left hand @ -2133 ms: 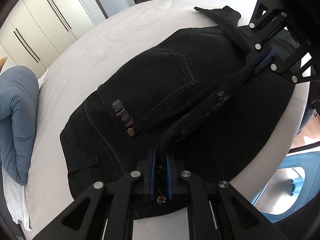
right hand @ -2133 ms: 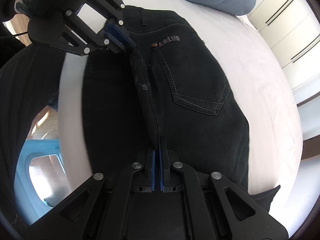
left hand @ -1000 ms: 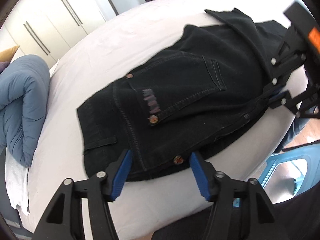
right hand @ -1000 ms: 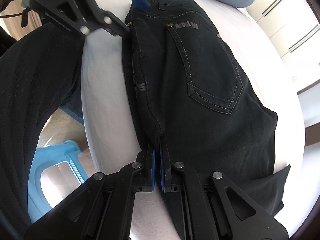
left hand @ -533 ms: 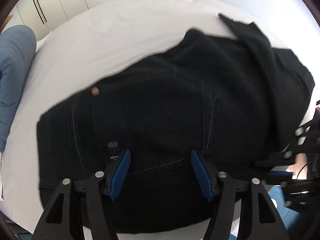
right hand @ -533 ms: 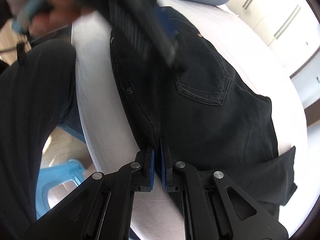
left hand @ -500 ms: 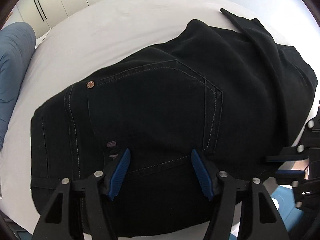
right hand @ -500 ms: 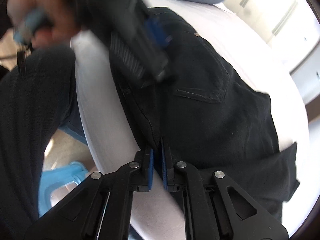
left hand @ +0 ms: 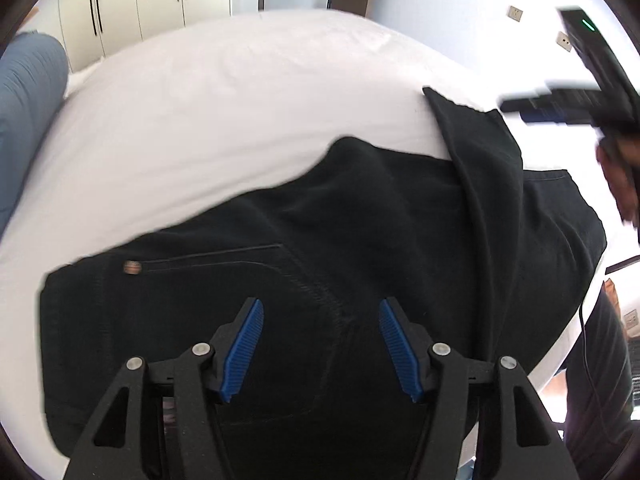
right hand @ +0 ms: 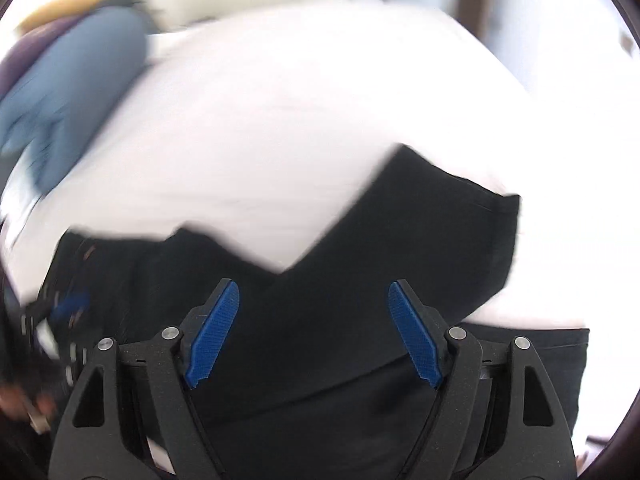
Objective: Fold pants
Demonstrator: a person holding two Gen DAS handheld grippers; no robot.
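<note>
Left wrist view shows the left gripper hanging over the seat of the black pants, its blue pads apart and narrowing a little, nothing pinched between them. The pants lie on the white bed, the waist toward 9 o'clock, the leg ends toward 2 o'clock, one hem corner sticking out over the sheet. Right wrist view, much blurred, shows the right gripper above the leg part, jaws spreading wide and empty. The lengthwise fold seems finished. The next move probably calls for seizing the hems and carrying them toward the waistband.
</note>
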